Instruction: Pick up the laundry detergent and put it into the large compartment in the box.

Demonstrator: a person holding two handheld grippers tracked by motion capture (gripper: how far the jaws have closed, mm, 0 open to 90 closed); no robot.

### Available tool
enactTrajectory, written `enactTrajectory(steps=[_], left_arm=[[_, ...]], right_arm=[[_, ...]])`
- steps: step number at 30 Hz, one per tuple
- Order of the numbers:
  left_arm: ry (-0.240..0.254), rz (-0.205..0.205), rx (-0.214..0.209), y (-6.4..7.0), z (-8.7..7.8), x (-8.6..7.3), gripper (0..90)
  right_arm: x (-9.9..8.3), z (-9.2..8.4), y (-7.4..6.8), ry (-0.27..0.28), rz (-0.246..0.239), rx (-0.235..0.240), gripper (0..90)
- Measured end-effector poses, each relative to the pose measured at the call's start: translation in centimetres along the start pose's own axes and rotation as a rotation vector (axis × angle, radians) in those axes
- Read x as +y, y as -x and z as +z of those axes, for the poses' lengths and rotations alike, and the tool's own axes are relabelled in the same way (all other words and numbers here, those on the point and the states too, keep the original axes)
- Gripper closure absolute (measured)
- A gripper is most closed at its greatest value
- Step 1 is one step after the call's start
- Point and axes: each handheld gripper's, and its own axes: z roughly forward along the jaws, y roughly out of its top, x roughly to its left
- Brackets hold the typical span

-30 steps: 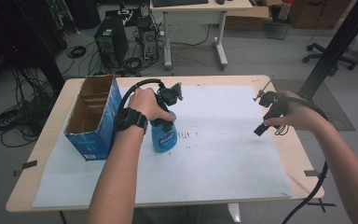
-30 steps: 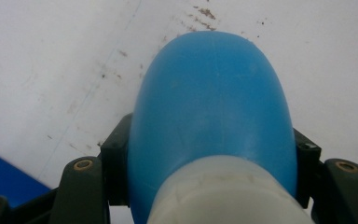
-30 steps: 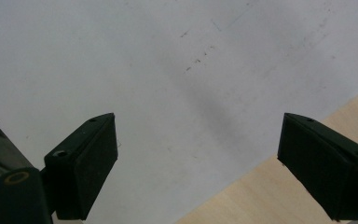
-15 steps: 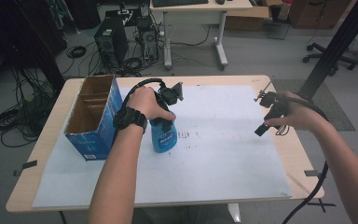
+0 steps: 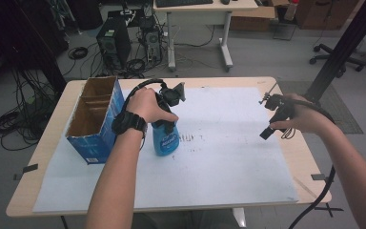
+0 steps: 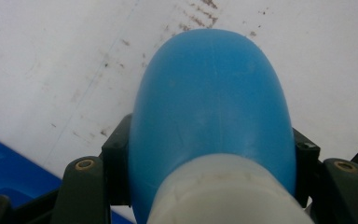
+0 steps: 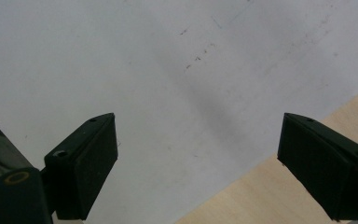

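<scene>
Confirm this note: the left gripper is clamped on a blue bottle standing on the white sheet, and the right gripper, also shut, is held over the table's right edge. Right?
Not quite. The right gripper is open: the right gripper view shows its jaws wide apart with nothing between them. The rest holds: the left gripper is clamped on the blue bottle on the white sheet.

High overhead, two close tool cameras

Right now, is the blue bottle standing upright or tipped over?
Upright. The blue bottle stands on its base on the white sheet, cap end up, with the left gripper clamped around its shoulder.
</scene>
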Motion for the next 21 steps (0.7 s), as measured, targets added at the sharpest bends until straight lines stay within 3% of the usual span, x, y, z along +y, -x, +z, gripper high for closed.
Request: enactTrajectory(steps=[7,21], left_arm=[[0.010,-0.028,-0.012,0.0,-0.8,-0.5,37.8],[0.017,-0.038,-0.013,0.3,-3.3,-1.0,37.8]], right_arm=[[0.1,-0.2,-0.4,-0.003,-0.004,-0.003,11.9],[0.1,-1.0,-1.0,0.003,-0.007,-0.003,11.9]])
